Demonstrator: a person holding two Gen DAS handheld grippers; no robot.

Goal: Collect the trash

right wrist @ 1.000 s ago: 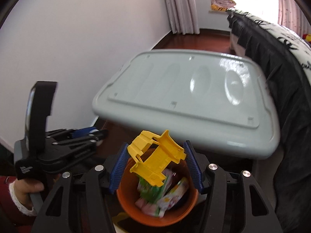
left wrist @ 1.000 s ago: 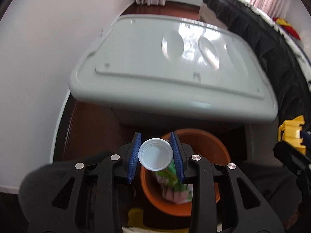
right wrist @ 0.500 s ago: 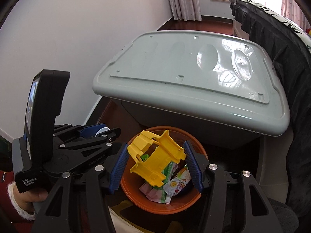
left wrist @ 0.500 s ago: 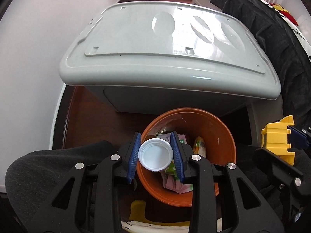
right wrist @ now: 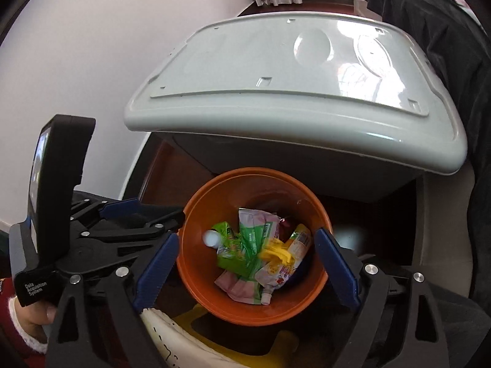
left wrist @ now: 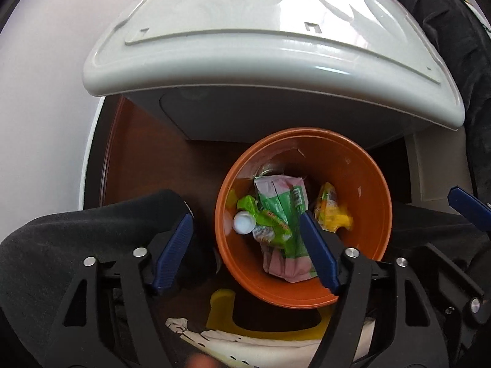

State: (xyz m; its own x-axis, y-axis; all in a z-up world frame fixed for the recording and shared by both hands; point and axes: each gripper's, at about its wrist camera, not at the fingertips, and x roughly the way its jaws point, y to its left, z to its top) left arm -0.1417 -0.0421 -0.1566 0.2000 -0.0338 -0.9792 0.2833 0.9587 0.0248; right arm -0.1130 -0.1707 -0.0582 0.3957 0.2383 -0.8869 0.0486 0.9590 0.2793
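An orange bin (left wrist: 373, 184) stands below both grippers and holds green and pink wrappers (left wrist: 280, 211). My left gripper (left wrist: 247, 247) hangs over its left rim; its jaws are opening with nothing pressed between them. The white cap (left wrist: 244, 222) lies inside the bin. My right gripper (right wrist: 247, 265) straddles the orange bin (right wrist: 196, 211), its jaws also opening and empty. The yellow plastic piece (right wrist: 277, 253) shows blurred among the wrappers, and the white cap (right wrist: 210, 237) lies to its left. The left gripper (right wrist: 122, 214) is also seen in the right wrist view.
A grey storage box with a lid (left wrist: 276, 46) stands right behind the bin. Dark bedding (left wrist: 460, 30) runs along the right, a white wall on the left. A yellow object (left wrist: 225, 306) lies beside the bin's near side. A hand in a red sleeve (right wrist: 27, 322) holds the left gripper.
Both grippers sank toward the bin and opened. The white cap left the left jaws and the yellow piece left the right jaws; both are now in the bin.
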